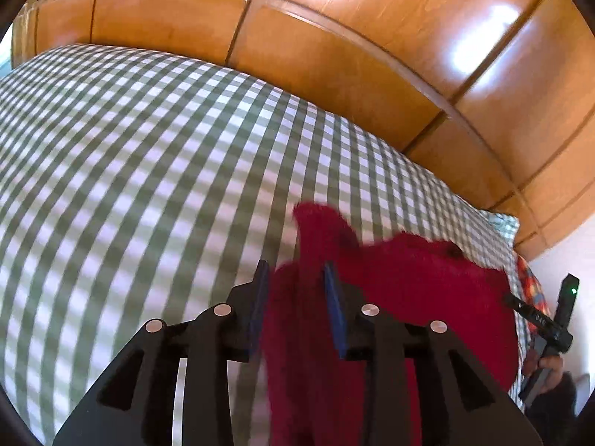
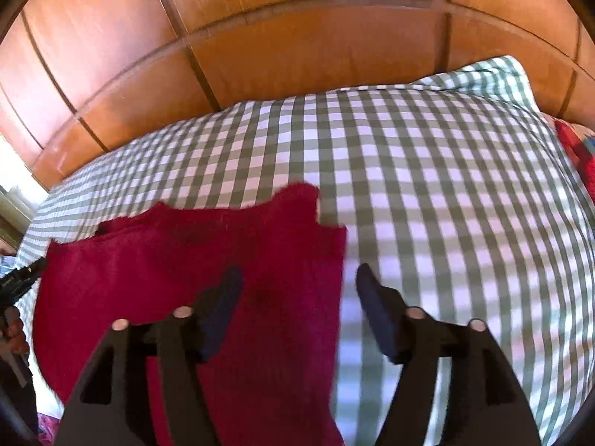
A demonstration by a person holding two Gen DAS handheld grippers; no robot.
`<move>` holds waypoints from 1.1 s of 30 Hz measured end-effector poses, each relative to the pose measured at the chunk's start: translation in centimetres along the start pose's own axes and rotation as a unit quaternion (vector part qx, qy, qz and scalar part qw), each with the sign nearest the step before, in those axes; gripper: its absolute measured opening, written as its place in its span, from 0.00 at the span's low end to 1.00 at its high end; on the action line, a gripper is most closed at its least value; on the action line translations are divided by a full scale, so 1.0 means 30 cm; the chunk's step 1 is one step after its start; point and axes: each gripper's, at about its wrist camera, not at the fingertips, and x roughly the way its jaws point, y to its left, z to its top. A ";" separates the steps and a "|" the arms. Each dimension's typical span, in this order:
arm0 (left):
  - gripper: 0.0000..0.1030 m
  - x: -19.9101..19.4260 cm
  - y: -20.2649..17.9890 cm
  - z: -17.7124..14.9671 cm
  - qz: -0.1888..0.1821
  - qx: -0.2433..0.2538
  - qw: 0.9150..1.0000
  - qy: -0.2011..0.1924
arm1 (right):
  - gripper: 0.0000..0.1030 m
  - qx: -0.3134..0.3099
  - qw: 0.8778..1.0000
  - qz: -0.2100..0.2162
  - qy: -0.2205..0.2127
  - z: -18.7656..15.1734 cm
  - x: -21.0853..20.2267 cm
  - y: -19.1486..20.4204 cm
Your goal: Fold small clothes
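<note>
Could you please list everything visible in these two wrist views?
red garment: one, dark red, fuzzy, lying on the checked cover.
checked cover: one, green and white, spread over the bed.
wooden panelling: brown panels, behind the bed.
patterned cloth: one, red and orange, at the bed's right edge.
left gripper: one, black with blue pads, jaws parted over the garment's left part.
right gripper: one, black, jaws wide, straddling the garment's right edge.
hand: one, holding the right gripper's handle.
</note>
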 end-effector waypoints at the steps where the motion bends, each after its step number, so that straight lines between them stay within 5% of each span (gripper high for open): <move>1: 0.28 -0.039 0.002 -0.034 -0.005 0.007 1.000 -0.003 | 0.70 0.007 1.000 0.013 -0.003 -0.037 -0.040 -0.011; 7: 0.28 -0.241 -0.009 -0.311 -0.055 0.056 0.997 0.002 | 0.73 0.023 0.998 0.053 0.019 -0.262 -0.187 -0.027; 11: 0.39 -0.272 -0.033 -0.461 -0.068 0.081 0.994 0.021 | 0.73 0.028 0.997 0.066 0.035 -0.378 -0.217 -0.014; 16: 0.39 -0.240 -0.065 -0.511 -0.083 0.092 0.992 0.022 | 0.64 0.041 0.996 0.060 0.041 -0.421 -0.189 0.003; 20: 0.38 -0.212 -0.082 -0.507 -0.098 0.095 0.990 0.029 | 0.48 0.033 0.997 0.045 0.048 -0.424 -0.152 0.033; 21: 0.34 -0.202 -0.078 -0.504 -0.094 0.093 0.991 0.032 | 0.37 0.032 0.997 0.041 0.049 -0.416 -0.145 0.043; 23: 0.10 -0.198 -0.062 -0.504 -0.091 0.086 0.992 0.033 | 0.23 0.021 0.998 0.035 0.050 -0.410 -0.149 0.059; 30: 0.05 -0.348 -0.008 -0.493 -0.117 0.106 0.987 0.013 | 0.16 -0.057 0.997 0.021 0.037 -0.412 -0.305 0.109; 33: 0.00 -0.372 0.049 -0.538 -0.079 0.103 0.991 0.023 | 0.16 -0.063 0.995 0.004 0.074 -0.503 -0.305 0.080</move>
